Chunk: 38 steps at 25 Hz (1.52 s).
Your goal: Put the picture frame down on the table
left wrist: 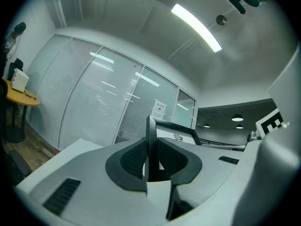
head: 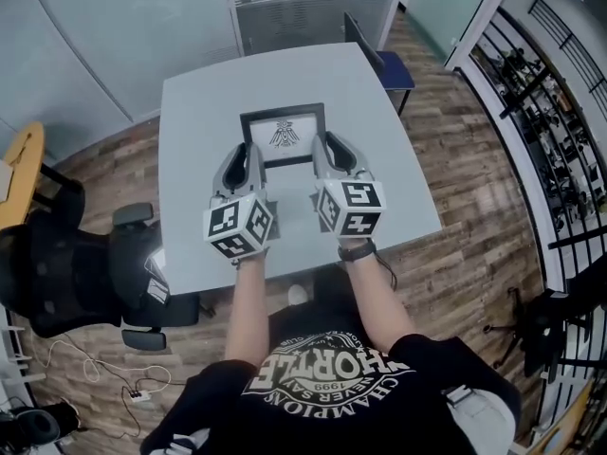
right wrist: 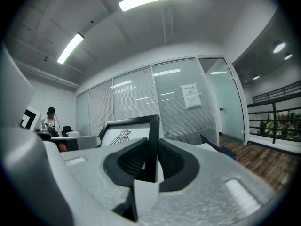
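A black picture frame (head: 283,133) with a white print of a bird-like figure is held over the grey table (head: 190,112). My left gripper (head: 252,162) is shut on the frame's left side bar (left wrist: 150,147). My right gripper (head: 322,157) is shut on its right side bar (right wrist: 153,145). In both gripper views the frame's edge stands pinched between the dark pads, and the print (right wrist: 123,136) shows beyond. I cannot tell from the head view whether the frame touches the table.
A blue chair (head: 384,60) stands at the table's far right corner. A black office chair (head: 85,263) is on the left by the near edge. A yellow round table (head: 19,173) is at far left. Glass partitions (head: 123,27) run behind the table.
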Tool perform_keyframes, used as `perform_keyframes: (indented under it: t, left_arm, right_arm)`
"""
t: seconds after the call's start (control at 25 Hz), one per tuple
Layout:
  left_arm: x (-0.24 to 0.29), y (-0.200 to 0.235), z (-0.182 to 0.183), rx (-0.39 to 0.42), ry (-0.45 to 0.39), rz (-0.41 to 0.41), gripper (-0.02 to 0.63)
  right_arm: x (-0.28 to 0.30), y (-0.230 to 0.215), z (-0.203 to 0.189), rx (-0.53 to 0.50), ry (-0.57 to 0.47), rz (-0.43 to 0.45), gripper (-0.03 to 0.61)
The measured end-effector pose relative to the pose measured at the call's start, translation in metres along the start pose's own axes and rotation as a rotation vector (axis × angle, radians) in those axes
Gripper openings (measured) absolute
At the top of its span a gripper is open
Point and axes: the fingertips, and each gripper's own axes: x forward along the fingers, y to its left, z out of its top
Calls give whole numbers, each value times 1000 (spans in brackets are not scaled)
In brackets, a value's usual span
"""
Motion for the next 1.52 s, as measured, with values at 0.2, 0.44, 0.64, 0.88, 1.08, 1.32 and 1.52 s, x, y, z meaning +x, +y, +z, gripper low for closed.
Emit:
perform_keyframes:
  t: [0.2,0.44,0.64,0.88,1.08,1.32,1.52]
  left_arm:
    - [43,15,-11,-8,20,21,72]
    - [98,43,-21,-29,55,67,72]
    - [147,76,-40,-61,98,99,72]
    - [188,97,-72,-94,159,118,72]
    - [216,108,-101,-111,205,129,72]
    - [238,118,-132,-121,249,134,72]
    - [254,115,-156,-103,288,114,72]
  right_arm:
    - [46,-19,-8,9,17,20,66]
    - [112,-37,-20,25,67,51,66]
    - [169,-49,-39,28,122,61,66]
    - [212,-71,-72,41,196,50,67]
    - [239,-90,-97,53,244,38,66]
    - [257,-108,-129,65,300,-1,67]
    - [263,-128,-155,72,368,-47,66]
